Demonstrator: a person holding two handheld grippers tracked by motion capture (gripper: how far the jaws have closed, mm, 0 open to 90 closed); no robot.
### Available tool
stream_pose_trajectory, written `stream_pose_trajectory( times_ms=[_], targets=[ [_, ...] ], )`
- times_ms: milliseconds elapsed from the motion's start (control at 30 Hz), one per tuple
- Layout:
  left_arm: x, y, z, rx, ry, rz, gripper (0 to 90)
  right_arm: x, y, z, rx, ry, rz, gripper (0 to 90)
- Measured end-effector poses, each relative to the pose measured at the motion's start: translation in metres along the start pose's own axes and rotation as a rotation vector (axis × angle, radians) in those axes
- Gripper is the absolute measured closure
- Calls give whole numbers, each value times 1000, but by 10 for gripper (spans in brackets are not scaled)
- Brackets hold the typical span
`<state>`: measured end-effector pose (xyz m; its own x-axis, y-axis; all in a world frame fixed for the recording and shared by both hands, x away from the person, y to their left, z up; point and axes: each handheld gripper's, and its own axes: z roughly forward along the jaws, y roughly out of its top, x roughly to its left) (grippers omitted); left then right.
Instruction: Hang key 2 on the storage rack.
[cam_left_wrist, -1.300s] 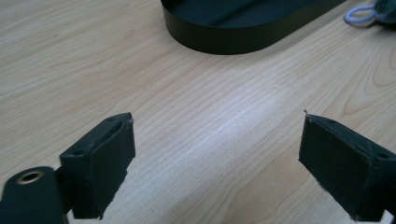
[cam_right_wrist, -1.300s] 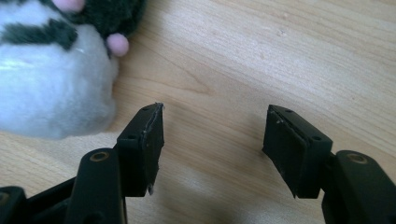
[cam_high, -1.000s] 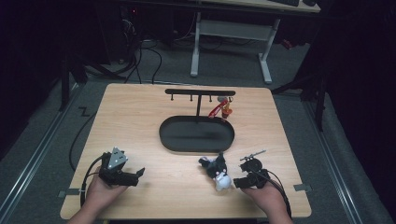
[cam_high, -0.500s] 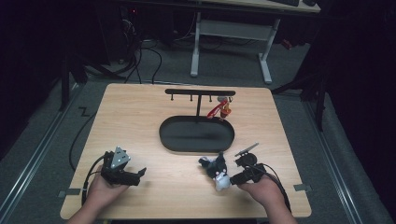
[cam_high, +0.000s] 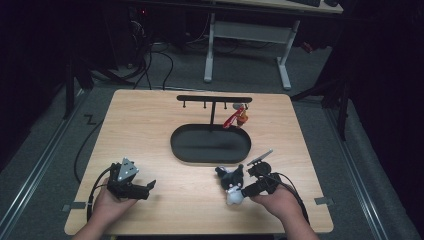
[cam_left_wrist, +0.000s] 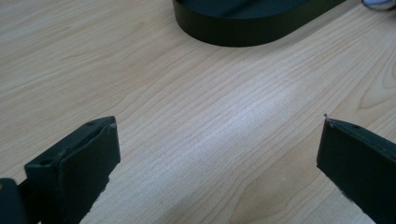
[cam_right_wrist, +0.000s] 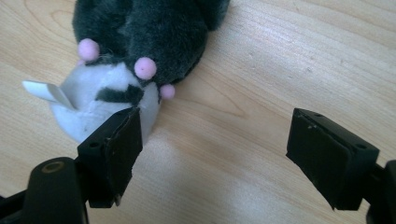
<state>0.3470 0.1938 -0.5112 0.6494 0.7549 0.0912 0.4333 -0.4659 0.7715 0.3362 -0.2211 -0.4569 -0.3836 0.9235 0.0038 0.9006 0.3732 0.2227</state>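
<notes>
Plush, dark grey above and white below, the toy (cam_high: 230, 184) lies on the table (cam_high: 150, 130) near its front edge, just in front of the black tray (cam_high: 210, 145) and right beside the right gripper (cam_high: 245, 192). In the right gripper view the toy (cam_right_wrist: 135, 51) sits at the upper left, with small pink bobbles along the seam between dark and white and a white tag sticking out at one side. The right gripper (cam_right_wrist: 219, 149) has its jaws spread wide; the left-hand jaw in that view touches or all but touches the white part, while the other stands well clear over bare wood.

The toy looks light, soft and squashy, so it should give under the pads rather than slip, and little can break. A hold across the fuller dark body looks safer than one on the white end or the tag, which might pull free or let it dangle.

The left gripper (cam_high: 131, 187) rests at the front left, well apart from the toy, its jaws (cam_left_wrist: 219, 163) wide apart with nothing between them.

The tray looks empty. Behind it stands a black rack (cam_high: 214, 100) with a red-and-orange thing (cam_high: 236, 117) hanging from its right end
</notes>
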Motion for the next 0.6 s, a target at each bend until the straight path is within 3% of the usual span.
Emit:
stream_pose_trajectory(
  times_ms=[167,267,367,600],
  targets=[
    [1,-1,-3,-4,-13,-13,5,8,7,-14,-2,27,-1,190],
    [1,-1,-2,1,-12,-2,5,22,15,-23,-23,48,-24,184],
    [1,-2,-2,3,-17,-5,5,30,20,-23,-33,64,-42,170],
    [4,-2,-4,-3,-22,-12,5,40,29,-5,11,90,-33,153]
  ],
)
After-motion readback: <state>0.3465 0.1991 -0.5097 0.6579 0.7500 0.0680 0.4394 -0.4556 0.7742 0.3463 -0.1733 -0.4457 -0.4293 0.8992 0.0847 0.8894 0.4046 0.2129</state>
